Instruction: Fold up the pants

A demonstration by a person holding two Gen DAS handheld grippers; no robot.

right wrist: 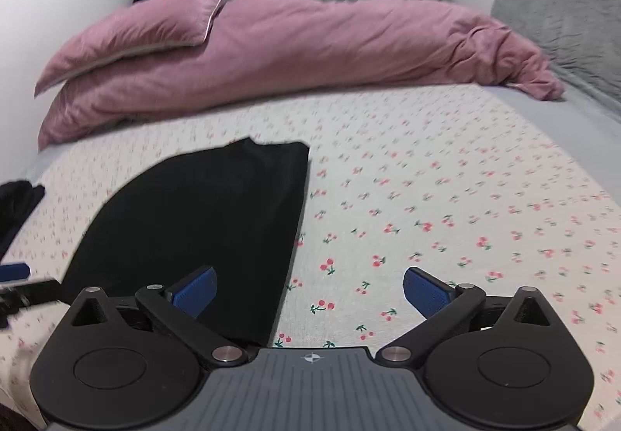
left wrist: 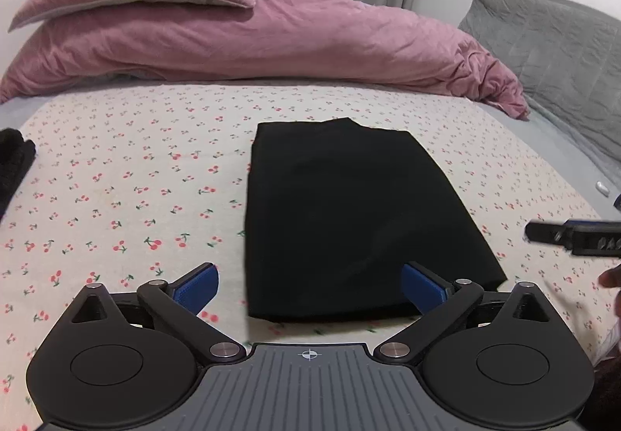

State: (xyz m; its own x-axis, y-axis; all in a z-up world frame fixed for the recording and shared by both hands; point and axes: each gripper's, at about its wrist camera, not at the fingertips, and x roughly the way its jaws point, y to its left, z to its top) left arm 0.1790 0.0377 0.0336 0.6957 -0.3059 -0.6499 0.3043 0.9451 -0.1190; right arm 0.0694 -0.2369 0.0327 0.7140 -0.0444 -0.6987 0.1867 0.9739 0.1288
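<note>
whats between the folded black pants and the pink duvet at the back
Only bare cherry-print sheet. In the left wrist view an open strip of it separates the far edge of the black pants from the pink duvet; the right wrist view shows the same gap.

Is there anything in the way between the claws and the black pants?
Nothing visible is in the way. The left claw is open right at the near edge of the folded black pants. The right claw is open at their right edge, over bare cherry sheet.
</note>
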